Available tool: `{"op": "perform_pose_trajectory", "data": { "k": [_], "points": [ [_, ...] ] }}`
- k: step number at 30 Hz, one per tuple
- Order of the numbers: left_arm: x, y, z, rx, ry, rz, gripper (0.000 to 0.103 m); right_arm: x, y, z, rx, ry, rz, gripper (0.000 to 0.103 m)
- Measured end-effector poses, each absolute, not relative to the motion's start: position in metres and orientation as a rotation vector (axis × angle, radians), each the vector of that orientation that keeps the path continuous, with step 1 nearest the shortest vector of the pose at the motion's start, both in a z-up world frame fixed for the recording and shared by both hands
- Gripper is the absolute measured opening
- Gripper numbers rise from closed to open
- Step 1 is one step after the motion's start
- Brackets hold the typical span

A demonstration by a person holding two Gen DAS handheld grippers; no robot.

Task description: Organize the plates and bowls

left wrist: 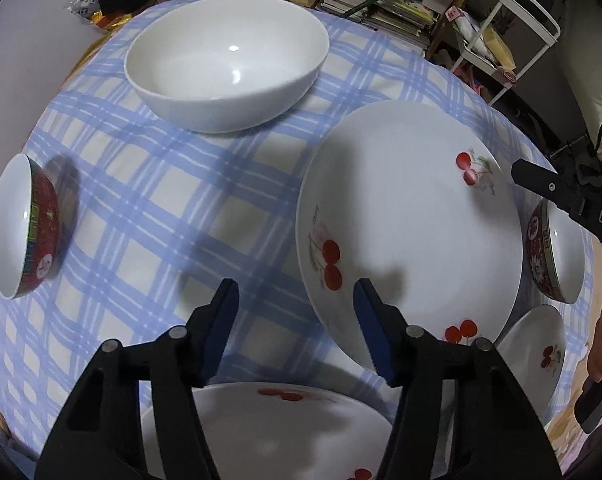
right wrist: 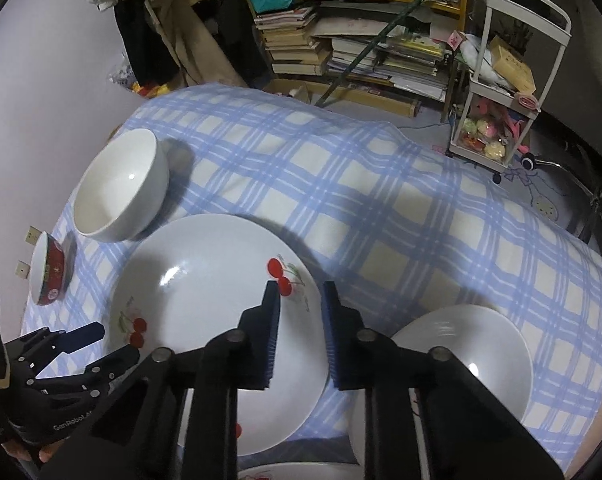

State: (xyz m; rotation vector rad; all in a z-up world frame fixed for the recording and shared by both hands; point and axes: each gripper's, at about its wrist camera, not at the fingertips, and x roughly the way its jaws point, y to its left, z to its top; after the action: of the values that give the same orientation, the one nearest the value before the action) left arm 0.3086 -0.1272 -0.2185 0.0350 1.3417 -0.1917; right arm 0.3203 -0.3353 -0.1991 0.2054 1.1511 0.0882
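A large cherry-print plate (left wrist: 409, 220) lies on the blue checked tablecloth (left wrist: 173, 208); it also shows in the right wrist view (right wrist: 213, 304). My left gripper (left wrist: 297, 292) is open and empty, hovering by the plate's left rim, above another cherry plate (left wrist: 269, 432). My right gripper (right wrist: 299, 294) is open and empty above the big plate's right edge. A large white bowl (left wrist: 225, 60) stands at the back. A red-sided small bowl (left wrist: 25, 228) sits at the left. A second red-patterned bowl (left wrist: 557, 252) and a small cherry dish (left wrist: 537, 348) lie at the right.
A white bowl (right wrist: 469, 364) sits under my right gripper, near the table's right edge. Stacked books (right wrist: 357, 48) and a white trolley (right wrist: 505, 92) stand beyond the table. The pale wall (right wrist: 41, 92) is at the left. The cloth's far right part (right wrist: 441, 208) is bare.
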Motion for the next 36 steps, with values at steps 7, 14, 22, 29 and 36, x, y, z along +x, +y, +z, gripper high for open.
{"op": "perform_pose_trajectory", "data": {
  "k": [7,14,22,29,36],
  "points": [
    [0.304,-0.136,-0.226,0.057,1.357,-0.235,0.037,0.324,-0.334,-0.209,0.183,1.173,0.084,0.019],
    [0.303,-0.142,-0.231,0.025,1.371,-0.229,0.034,0.328,-0.331,-0.214,0.160,1.184,0.077,0.019],
    [0.311,-0.151,-0.230,0.099,1.371,-0.173,0.033,0.330,-0.336,-0.220,0.214,1.223,0.078,0.020],
    [0.315,-0.135,-0.233,0.000,1.374,-0.216,0.021,0.328,-0.330,-0.225,0.192,1.230,0.084,0.020],
    [0.317,-0.121,-0.228,-0.058,1.387,-0.254,0.019,0.320,-0.330,-0.219,0.185,1.204,0.111,0.019]
  ]
}}
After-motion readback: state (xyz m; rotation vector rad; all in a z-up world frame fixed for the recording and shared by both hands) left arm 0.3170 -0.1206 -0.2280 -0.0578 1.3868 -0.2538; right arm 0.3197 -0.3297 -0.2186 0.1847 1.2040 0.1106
